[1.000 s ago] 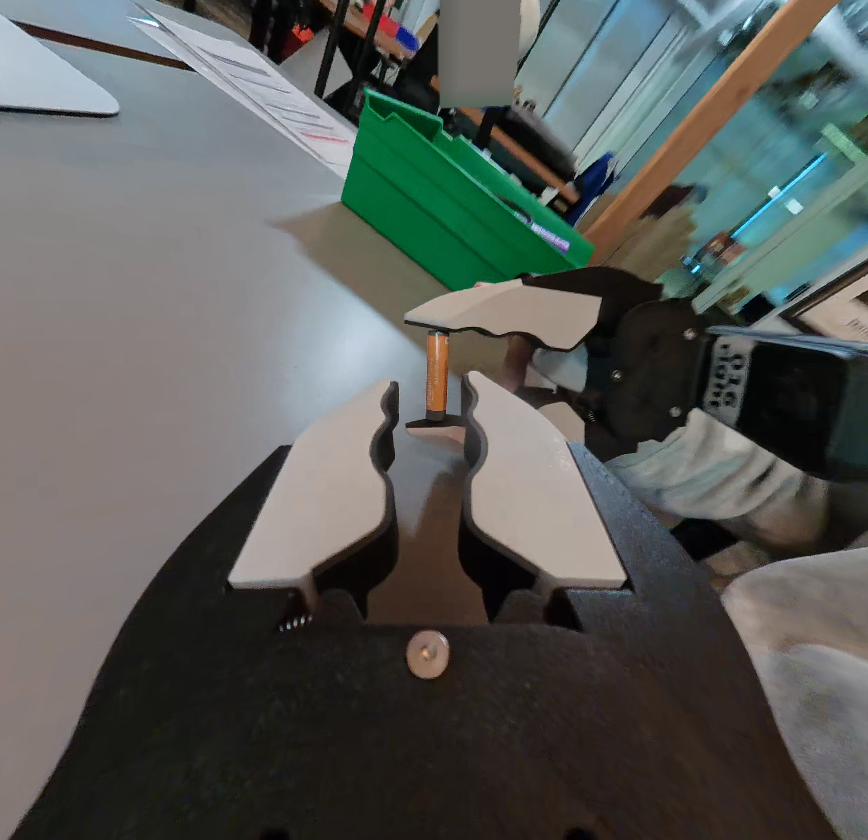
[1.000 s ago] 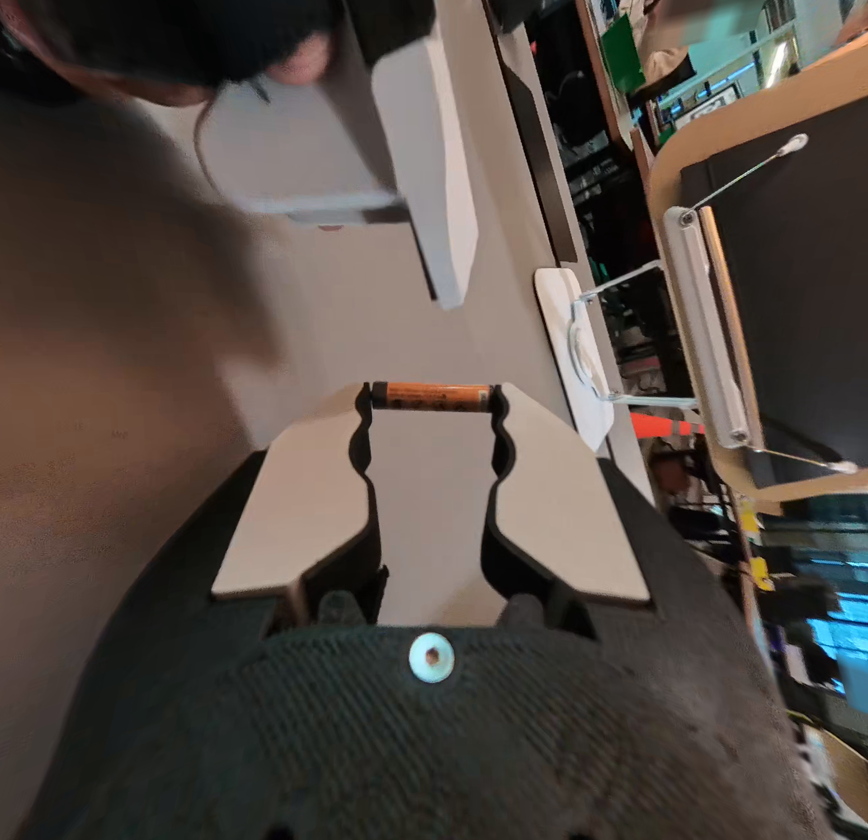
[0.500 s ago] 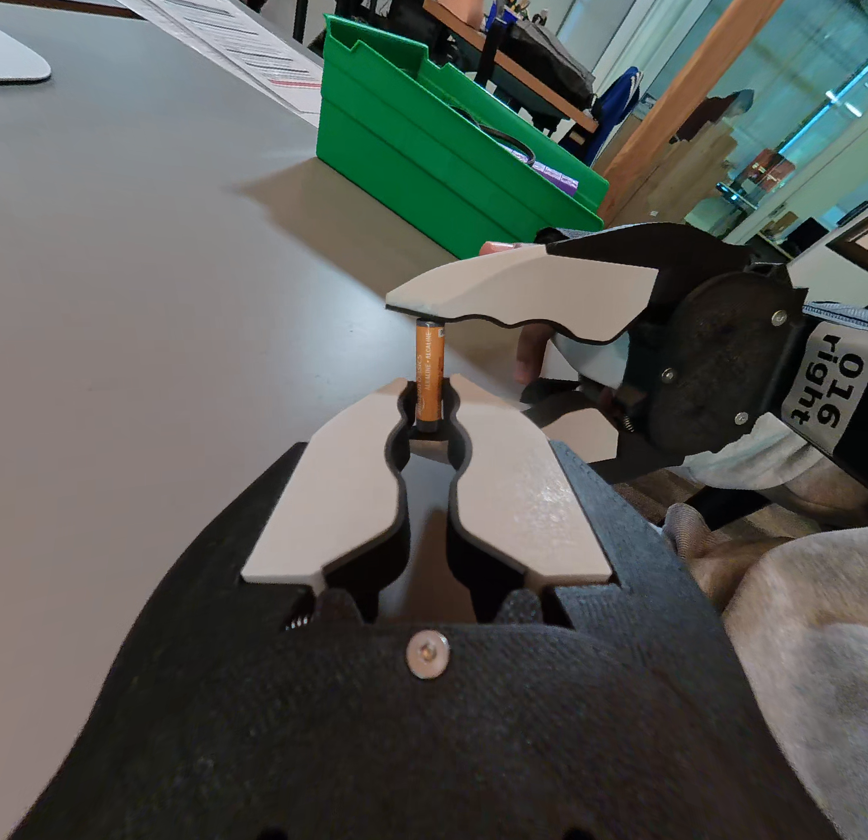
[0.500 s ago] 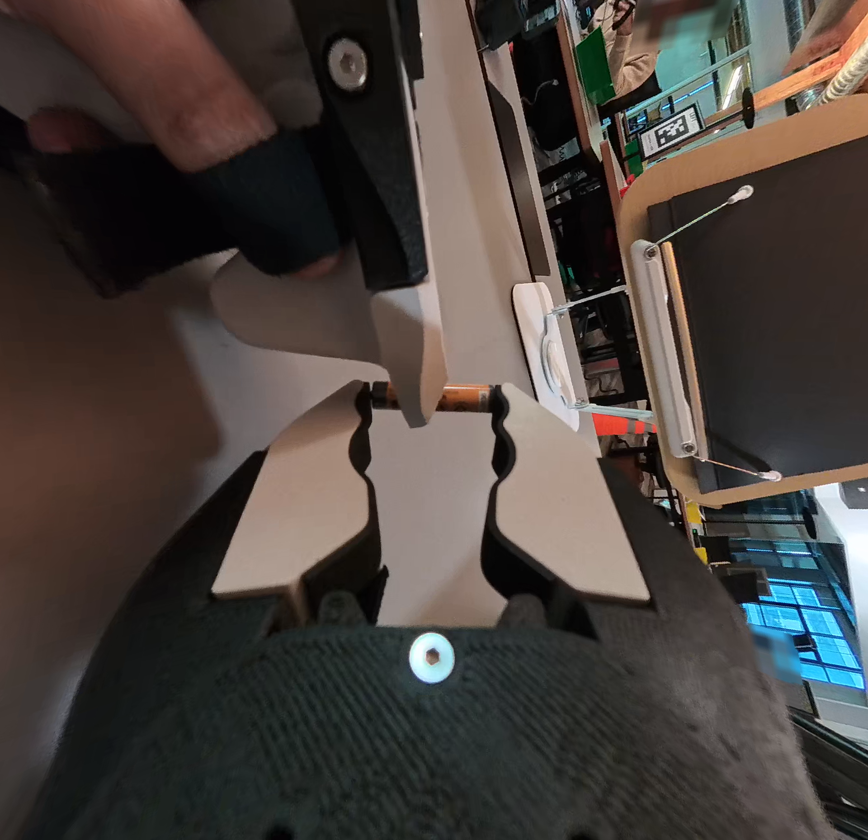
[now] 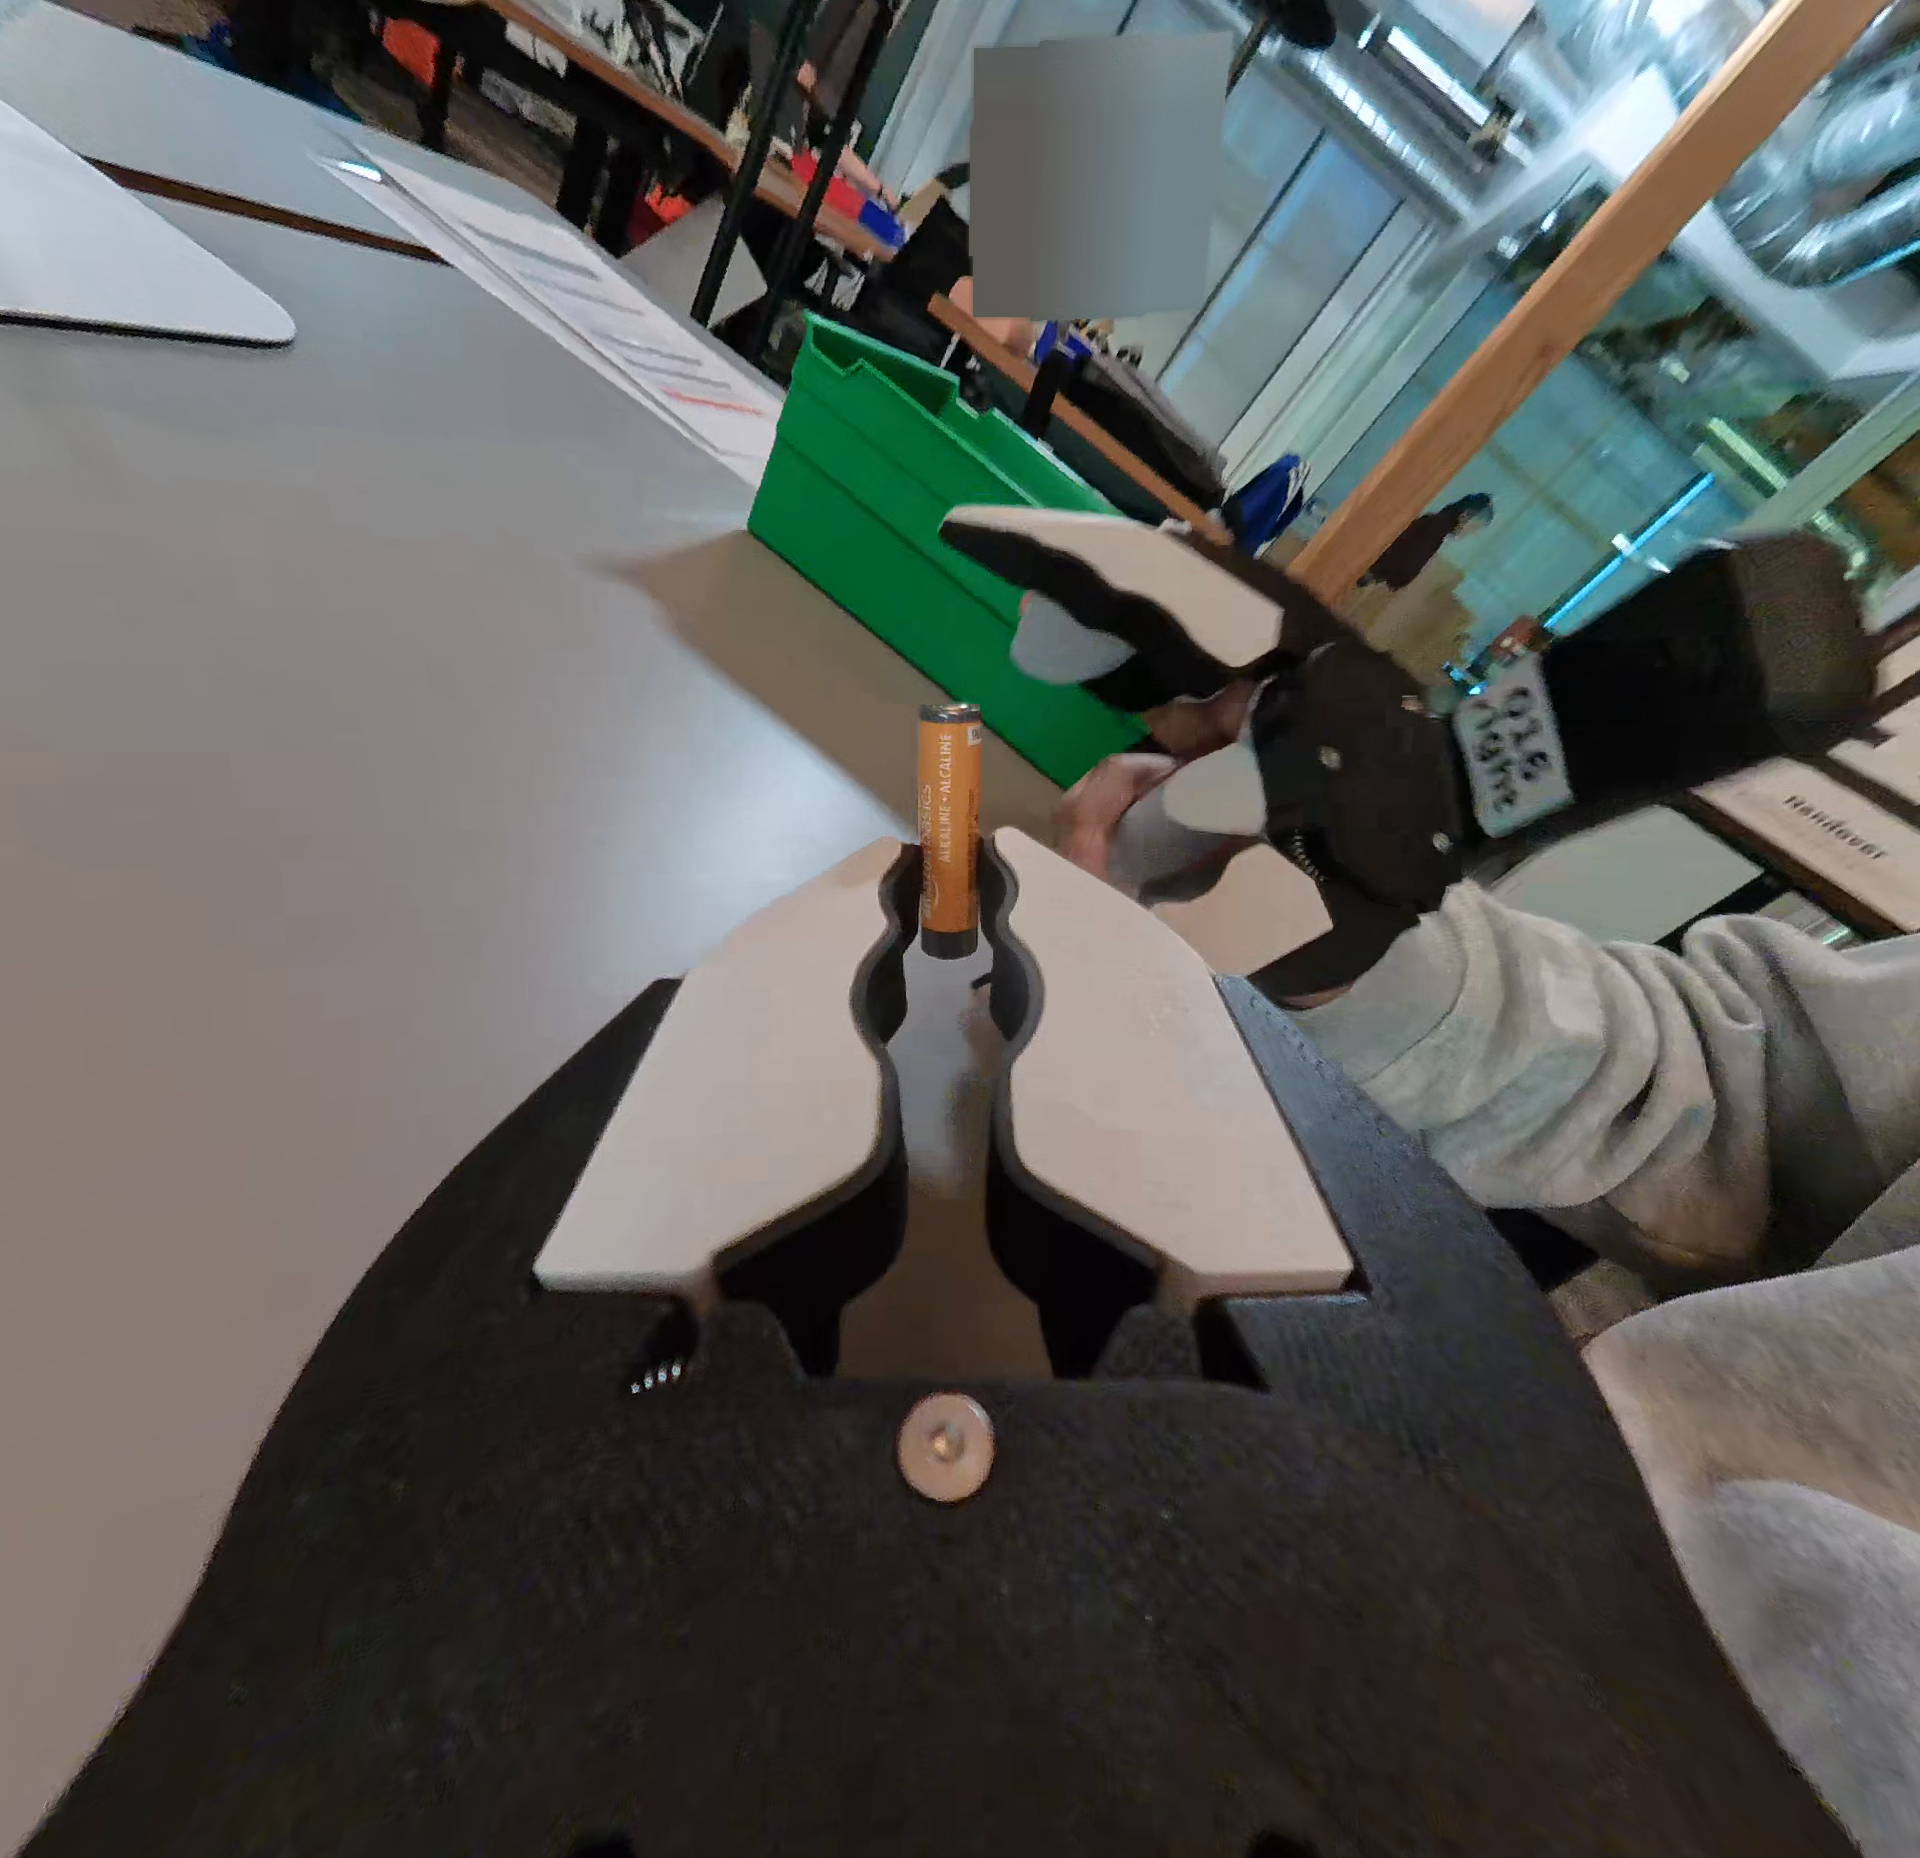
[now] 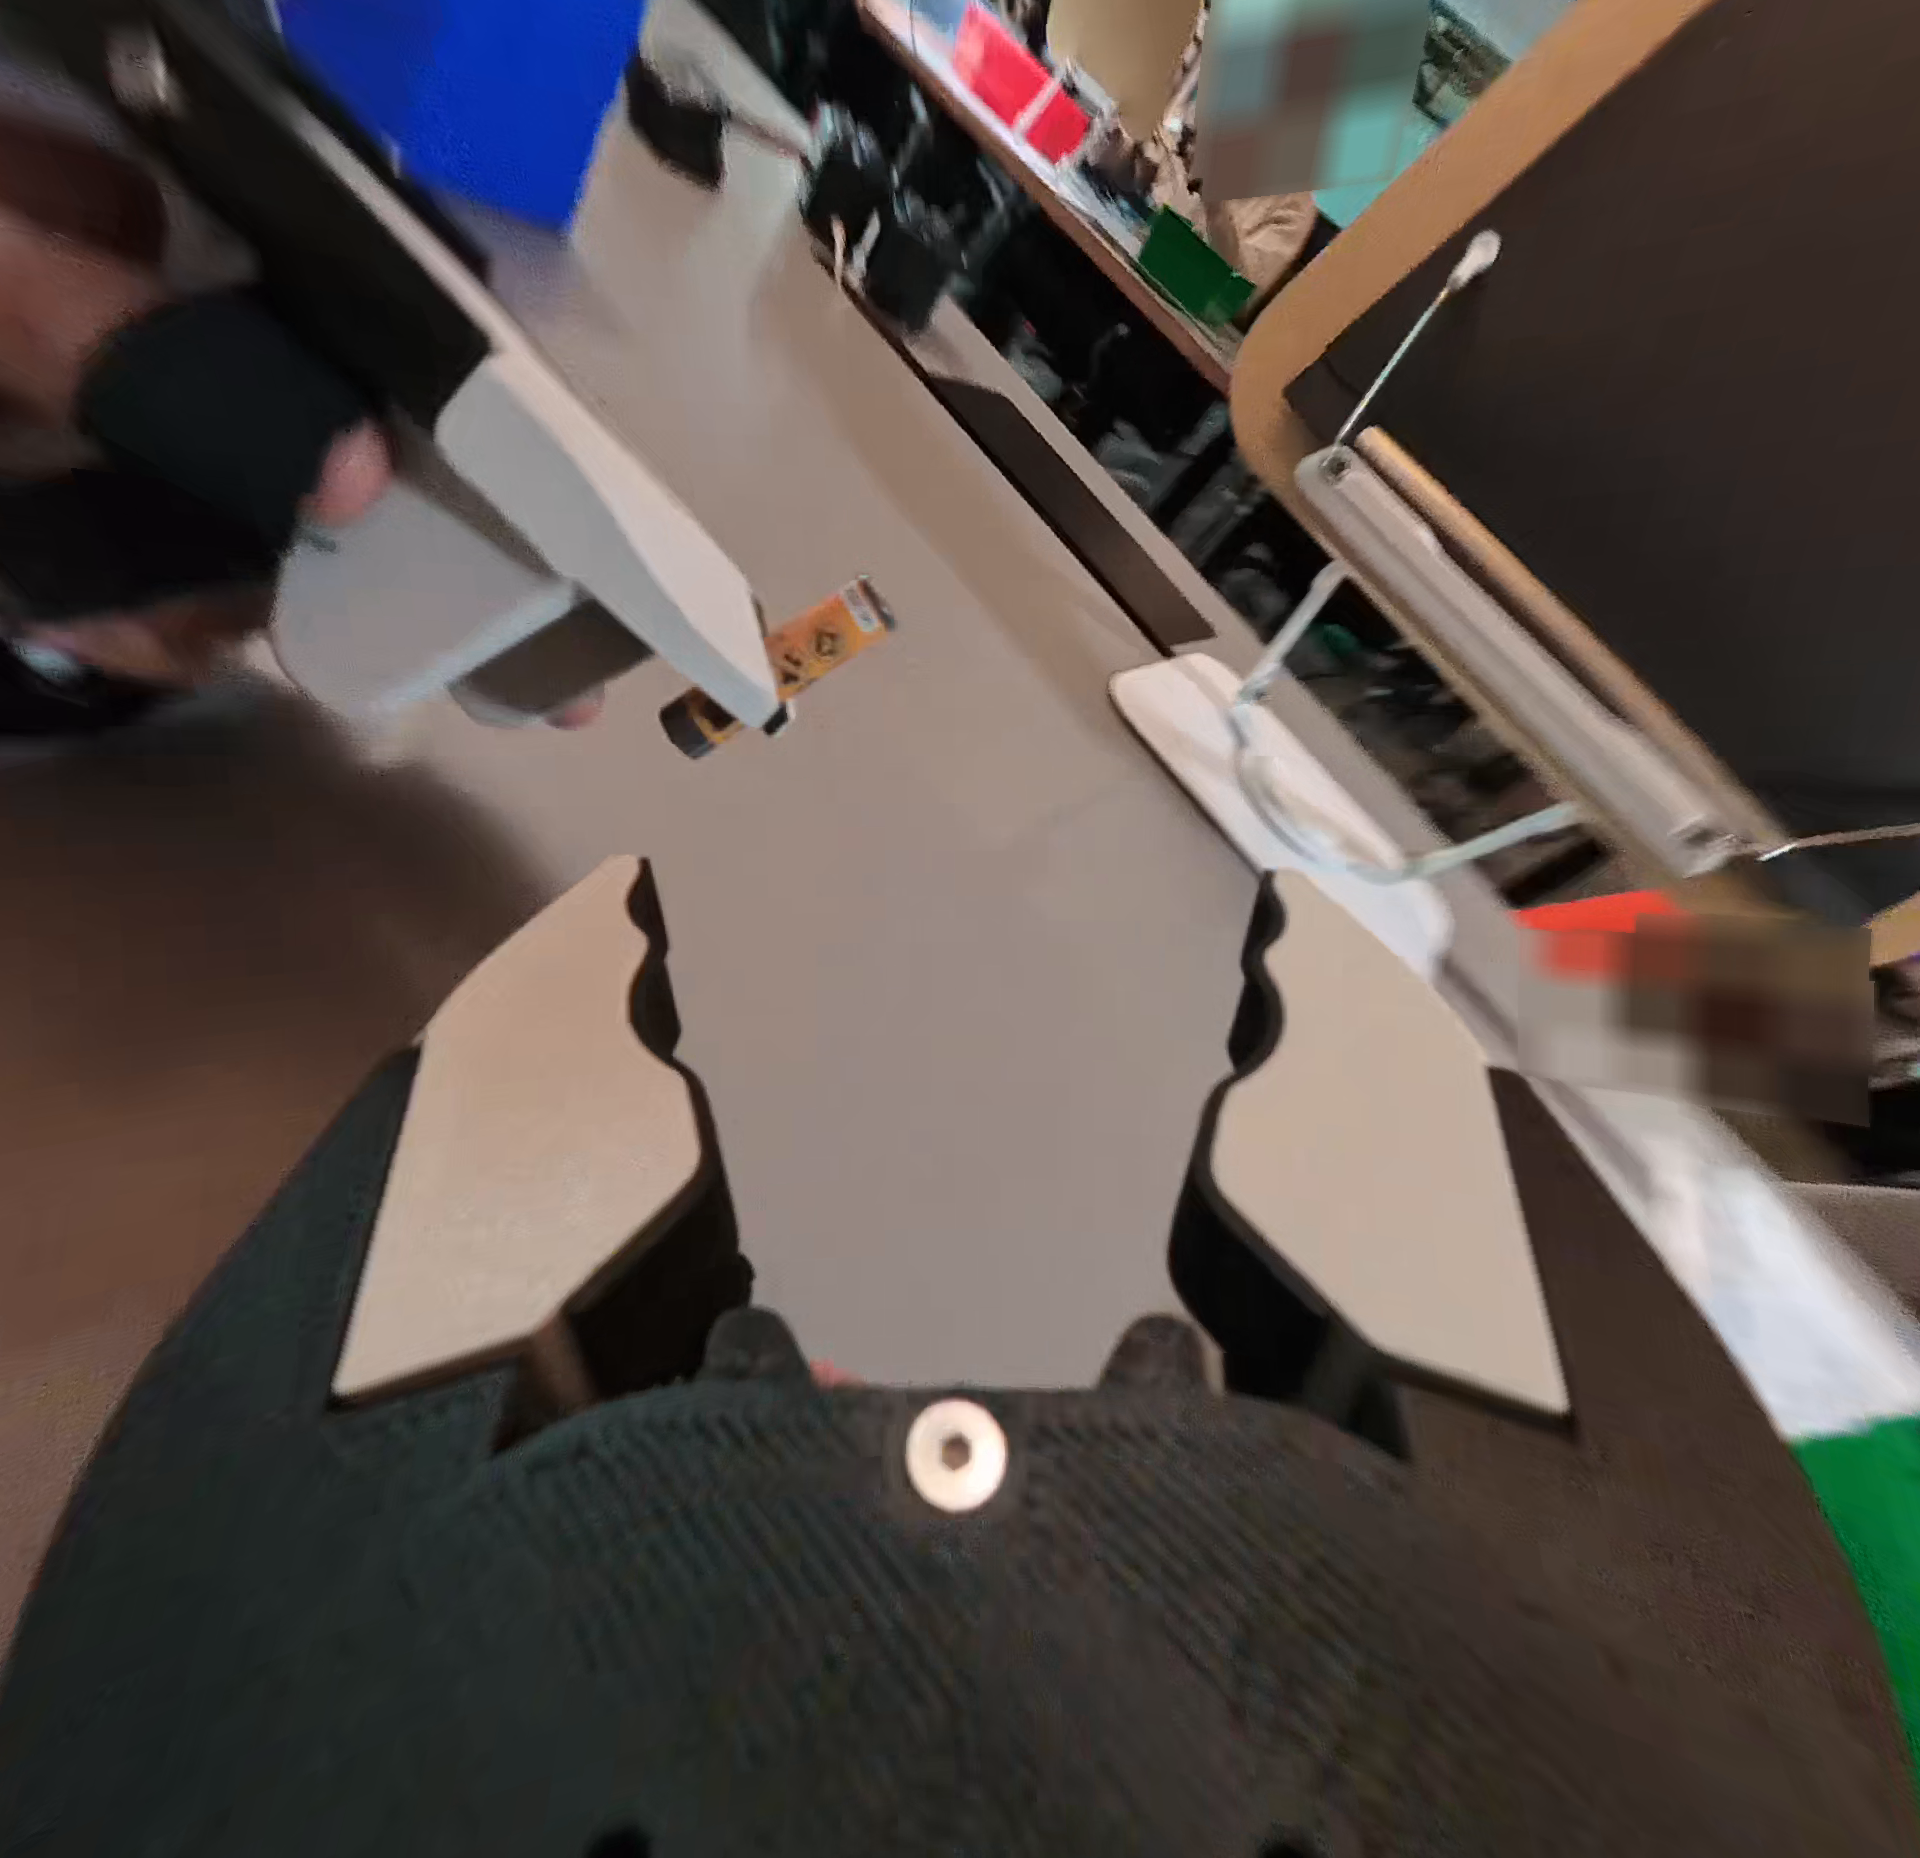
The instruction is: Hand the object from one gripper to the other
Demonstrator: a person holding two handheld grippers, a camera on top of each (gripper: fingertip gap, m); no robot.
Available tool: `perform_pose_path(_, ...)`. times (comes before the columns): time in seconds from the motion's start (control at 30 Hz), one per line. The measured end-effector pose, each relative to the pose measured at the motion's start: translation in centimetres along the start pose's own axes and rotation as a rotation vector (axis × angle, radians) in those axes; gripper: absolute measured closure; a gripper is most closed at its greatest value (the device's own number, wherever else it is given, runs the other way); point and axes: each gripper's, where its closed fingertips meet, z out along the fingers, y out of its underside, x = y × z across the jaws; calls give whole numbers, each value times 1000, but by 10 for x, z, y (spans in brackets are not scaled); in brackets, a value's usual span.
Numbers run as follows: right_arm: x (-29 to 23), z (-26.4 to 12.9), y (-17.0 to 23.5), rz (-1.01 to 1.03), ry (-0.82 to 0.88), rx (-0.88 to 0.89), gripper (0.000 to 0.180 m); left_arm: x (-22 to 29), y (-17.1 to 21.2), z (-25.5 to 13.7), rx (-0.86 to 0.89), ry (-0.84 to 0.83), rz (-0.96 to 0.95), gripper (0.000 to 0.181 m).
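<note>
Right wrist view: blurred; left tool (image 6: 748, 681) covers the battery's (image 6: 826, 634) middle. Left wrist view: battery (image 5: 949, 821) upright, lower end clamped between left tool (image 5: 948, 858) tips above grey table (image 5: 312, 717). Right tool (image 6: 951, 904): fingers wide apart, empty, well clear of battery.

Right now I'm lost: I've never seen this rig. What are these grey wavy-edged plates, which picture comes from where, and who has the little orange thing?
Each picture comes from a camera on a hand-held pair of tongs, looking along its two grey fingers. In the left wrist view, the left tongs are shut on the orange and black cylindrical battery, held upright above the grey table. The right tongs are open and empty, apart from the battery; a person's hand holds them. A green plastic bin stands on the table behind.
</note>
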Motion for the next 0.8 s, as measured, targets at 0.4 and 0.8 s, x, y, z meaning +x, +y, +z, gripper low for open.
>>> perform_pose_path(0.4, -10, -30, -42, 872, -578, 349, 144, 31, -6, 2, 64, 190, 23, 170)
perform_pose_path(0.8, -28, -40, -56, 830, -721, 423, 169, 58, 10, 9, -16, 310, 113, 170)
